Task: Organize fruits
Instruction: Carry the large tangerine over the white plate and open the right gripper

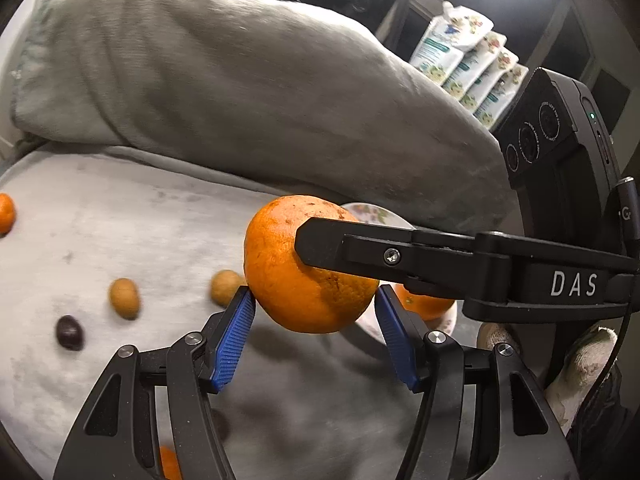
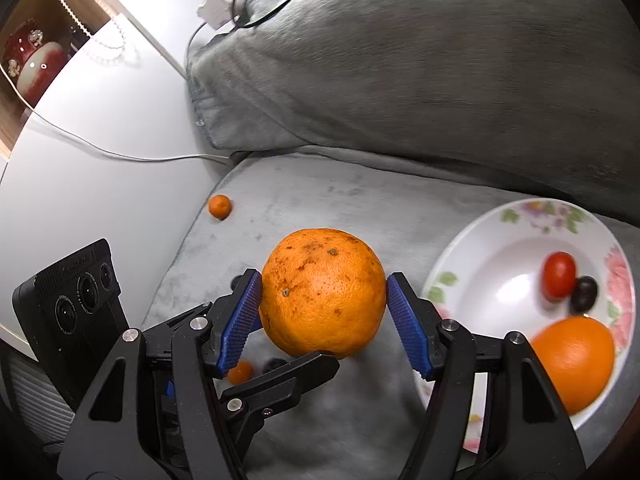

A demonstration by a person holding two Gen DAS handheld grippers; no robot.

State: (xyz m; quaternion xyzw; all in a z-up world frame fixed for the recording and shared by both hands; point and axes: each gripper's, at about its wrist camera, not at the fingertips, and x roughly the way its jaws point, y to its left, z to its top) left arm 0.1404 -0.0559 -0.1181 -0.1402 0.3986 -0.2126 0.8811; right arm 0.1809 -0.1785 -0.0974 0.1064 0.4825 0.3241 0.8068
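Both grippers held one big orange (image 2: 323, 293) above the grey cushion (image 2: 320, 200), left of the flowered plate (image 2: 500, 240). The right gripper (image 2: 324, 308) pressed its blue pads on the orange's left and right sides. The left gripper (image 1: 314, 312) clamped the same orange, its black finger showing under the fruit in the right wrist view. On the plate lay a second orange (image 2: 572, 364), a red tomato (image 2: 559, 274) and a dark grape (image 2: 584, 294). A small tangerine (image 2: 219, 206) sat far left by the cushion's edge.
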